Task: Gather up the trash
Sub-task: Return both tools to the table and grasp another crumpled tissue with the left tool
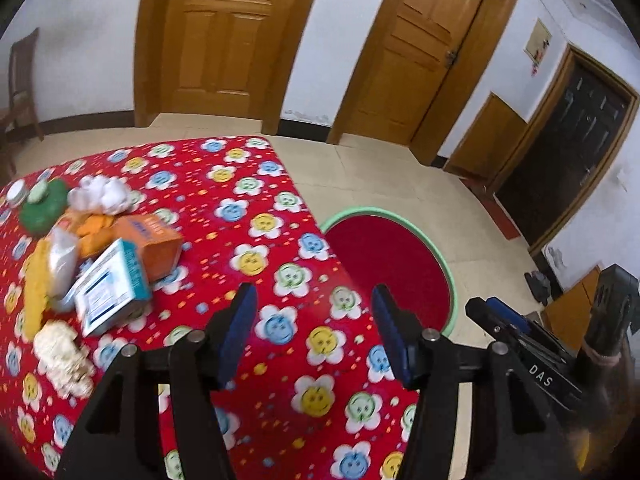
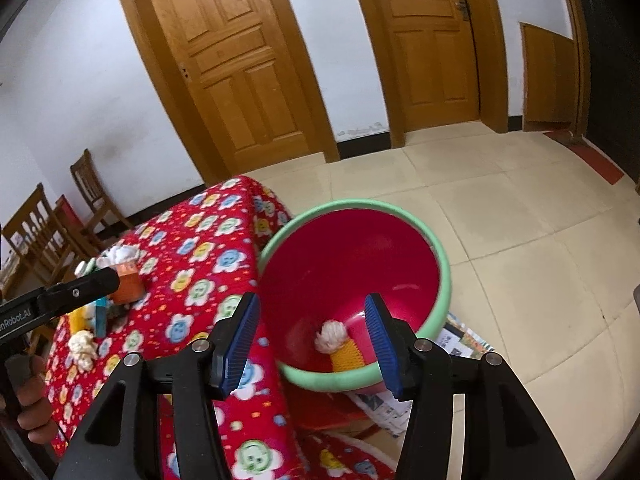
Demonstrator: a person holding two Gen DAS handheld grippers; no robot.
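Observation:
My left gripper (image 1: pixel 314 320) hangs open over the flowered red tablecloth (image 1: pixel 280 208), with nothing between its blue pads. To its left lies a trash pile: a white-and-blue box (image 1: pixel 112 300), an orange box (image 1: pixel 154 244), a crumpled white paper (image 1: pixel 100 194), a plastic bag (image 1: pixel 62 264) and a cream paper wad (image 1: pixel 64 356). My right gripper (image 2: pixel 312 340) stands open above a red basin with a green rim (image 2: pixel 442 280) on the floor beside the table. Inside the basin lie a white paper ball (image 2: pixel 330 336) and a yellow-and-red piece (image 2: pixel 348 354).
A green lid (image 1: pixel 44 208) and a small jar (image 1: pixel 16 192) sit at the table's far left. Wooden chairs (image 2: pixel 44 232) stand behind the table. Printed papers (image 2: pixel 456 340) lie on the tiled floor under the basin. Two wooden doors (image 1: pixel 224 40) face me.

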